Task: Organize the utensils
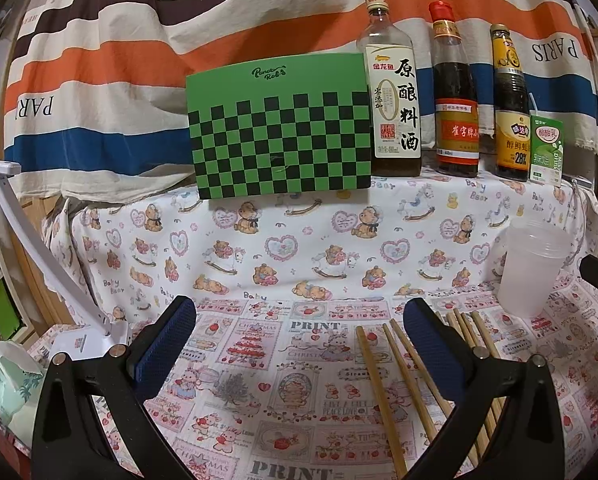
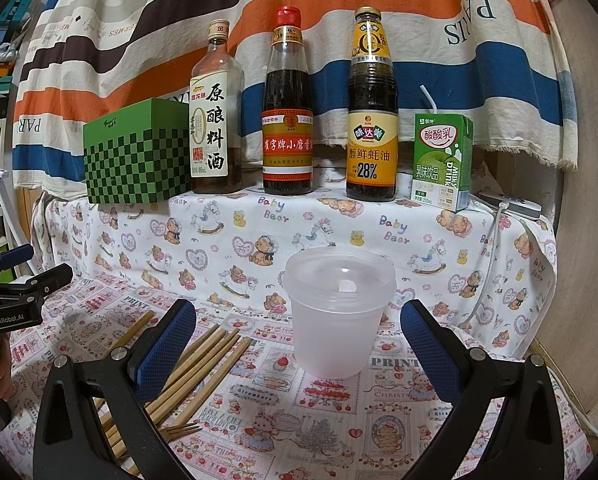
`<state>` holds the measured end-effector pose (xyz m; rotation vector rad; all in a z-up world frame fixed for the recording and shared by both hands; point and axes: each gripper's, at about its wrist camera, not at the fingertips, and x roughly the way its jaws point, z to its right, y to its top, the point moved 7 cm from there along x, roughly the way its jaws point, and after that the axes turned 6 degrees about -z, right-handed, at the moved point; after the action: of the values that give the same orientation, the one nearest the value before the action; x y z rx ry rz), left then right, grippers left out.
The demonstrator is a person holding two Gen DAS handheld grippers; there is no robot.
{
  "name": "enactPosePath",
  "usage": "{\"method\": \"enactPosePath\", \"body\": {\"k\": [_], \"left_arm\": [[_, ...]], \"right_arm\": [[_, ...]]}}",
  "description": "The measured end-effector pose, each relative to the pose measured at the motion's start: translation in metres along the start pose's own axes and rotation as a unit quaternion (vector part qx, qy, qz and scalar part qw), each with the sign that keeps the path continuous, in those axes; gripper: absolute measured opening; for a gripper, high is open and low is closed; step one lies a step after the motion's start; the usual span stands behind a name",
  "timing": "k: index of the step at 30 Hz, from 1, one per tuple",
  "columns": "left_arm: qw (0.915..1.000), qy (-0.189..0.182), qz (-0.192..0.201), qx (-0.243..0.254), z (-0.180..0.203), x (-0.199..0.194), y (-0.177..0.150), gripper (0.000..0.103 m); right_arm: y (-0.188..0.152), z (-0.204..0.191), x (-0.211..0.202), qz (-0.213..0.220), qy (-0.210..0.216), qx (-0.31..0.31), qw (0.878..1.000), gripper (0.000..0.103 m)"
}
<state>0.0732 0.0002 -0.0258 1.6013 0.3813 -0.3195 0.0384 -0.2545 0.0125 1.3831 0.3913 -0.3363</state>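
Note:
Several wooden chopsticks (image 1: 395, 380) lie on the printed tablecloth, under and beside my left gripper's right finger. They also show in the right wrist view (image 2: 203, 364), with a wooden fork (image 2: 181, 430) lying near them. A translucent plastic cup (image 2: 339, 312) stands upright and empty between the fingers' line of sight of my right gripper (image 2: 299, 344); it also shows in the left wrist view (image 1: 533, 266) at right. My left gripper (image 1: 299, 340) is open and empty above the cloth. My right gripper is open and empty, just short of the cup.
On a raised ledge at the back stand a green checkered box (image 1: 279, 128), three sauce bottles (image 2: 287, 104) and a green drink carton (image 2: 441, 160). A white lamp base (image 1: 87, 340) and a tissue box (image 1: 7, 376) sit at the left. A charger and cable (image 2: 511, 204) lie at right.

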Motion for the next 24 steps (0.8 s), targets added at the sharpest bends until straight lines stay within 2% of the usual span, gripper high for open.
{"method": "enactPosePath", "body": {"k": [24], "left_arm": [[1.0,0.002,0.007,0.003,0.0013,-0.0027,0.0003,0.103]], "right_arm": [[-0.0002,0.0,-0.0004,0.0,-0.001,0.0,1.0,0.103]]}}
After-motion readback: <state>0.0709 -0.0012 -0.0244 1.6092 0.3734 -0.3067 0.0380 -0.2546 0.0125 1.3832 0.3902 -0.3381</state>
